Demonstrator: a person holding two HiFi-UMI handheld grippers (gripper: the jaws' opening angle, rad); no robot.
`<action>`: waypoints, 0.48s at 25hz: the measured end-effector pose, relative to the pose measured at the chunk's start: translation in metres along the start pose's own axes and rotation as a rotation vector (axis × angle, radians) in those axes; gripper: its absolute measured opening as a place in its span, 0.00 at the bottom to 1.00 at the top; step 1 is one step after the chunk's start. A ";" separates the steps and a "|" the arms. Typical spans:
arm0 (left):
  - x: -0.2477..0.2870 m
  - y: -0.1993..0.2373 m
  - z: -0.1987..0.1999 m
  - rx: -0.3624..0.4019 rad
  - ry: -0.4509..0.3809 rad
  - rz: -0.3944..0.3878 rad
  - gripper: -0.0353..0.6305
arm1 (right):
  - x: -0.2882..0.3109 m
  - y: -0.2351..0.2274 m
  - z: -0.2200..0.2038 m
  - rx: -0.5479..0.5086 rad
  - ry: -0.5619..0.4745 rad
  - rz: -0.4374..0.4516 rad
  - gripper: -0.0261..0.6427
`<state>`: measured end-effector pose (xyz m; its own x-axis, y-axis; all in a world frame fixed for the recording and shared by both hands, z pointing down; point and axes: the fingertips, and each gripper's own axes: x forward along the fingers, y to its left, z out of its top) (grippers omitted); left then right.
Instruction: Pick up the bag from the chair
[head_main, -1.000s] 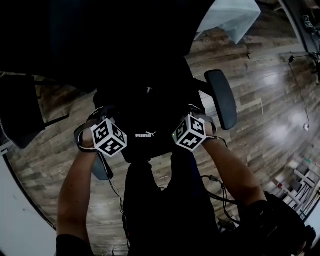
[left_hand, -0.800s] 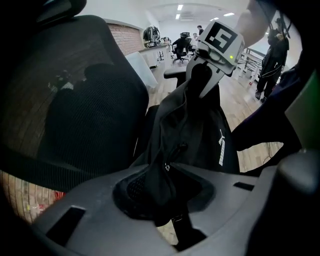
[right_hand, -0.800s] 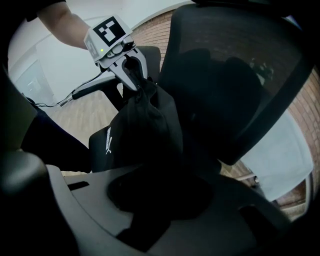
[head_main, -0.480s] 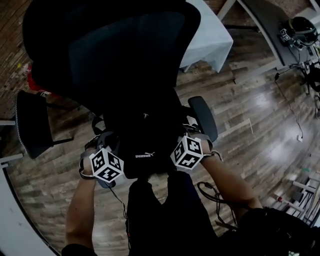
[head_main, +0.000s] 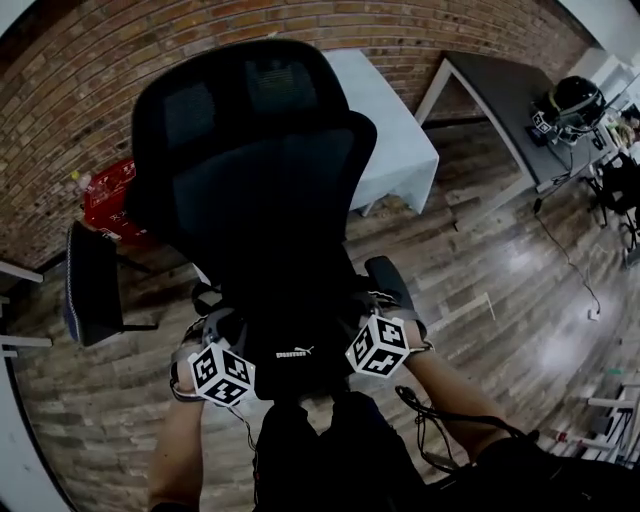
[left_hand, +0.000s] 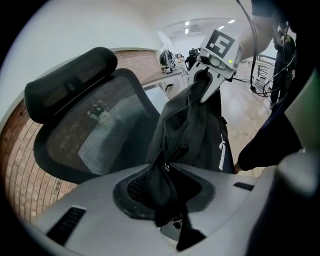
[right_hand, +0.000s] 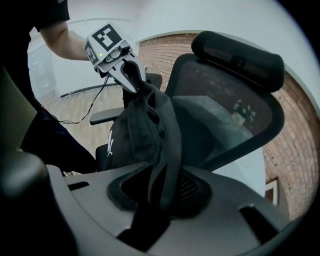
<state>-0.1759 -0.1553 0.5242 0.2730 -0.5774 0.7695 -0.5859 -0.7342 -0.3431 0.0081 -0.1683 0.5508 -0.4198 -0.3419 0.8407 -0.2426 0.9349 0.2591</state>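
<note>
left tongs (left_hand: 166, 200) pinching black bag (left_hand: 192, 130) fabric | right tongs (right_hand: 159, 192) pinching bag strap | chair (head_main: 260, 170) just behind

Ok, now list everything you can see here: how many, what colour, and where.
bag: one, black with a white logo, clamped between both grippers, in front of the office chair.
office chair: one, black mesh with a headrest, centre.
second chair: one, dark, far left.
table: one, white, behind the office chair.
desk: one, dark, upper right.
crate: one, red, left, by the brick wall.
left gripper: one, grey, shut on bag fabric.
right gripper: one, grey, shut on bag fabric.
forearms: two, bare, behind the grippers.
</note>
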 end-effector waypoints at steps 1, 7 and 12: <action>-0.006 0.002 0.004 -0.005 -0.007 0.006 0.20 | -0.006 -0.004 0.003 -0.007 -0.003 -0.008 0.20; -0.040 0.020 0.032 -0.026 -0.067 0.055 0.20 | -0.043 -0.028 0.026 -0.043 -0.034 -0.054 0.20; -0.066 0.029 0.053 -0.025 -0.095 0.093 0.20 | -0.073 -0.044 0.043 -0.058 -0.062 -0.077 0.20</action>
<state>-0.1709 -0.1576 0.4348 0.2868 -0.6747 0.6800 -0.6303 -0.6675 -0.3965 0.0121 -0.1882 0.4580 -0.4558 -0.4168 0.7864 -0.2264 0.9088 0.3505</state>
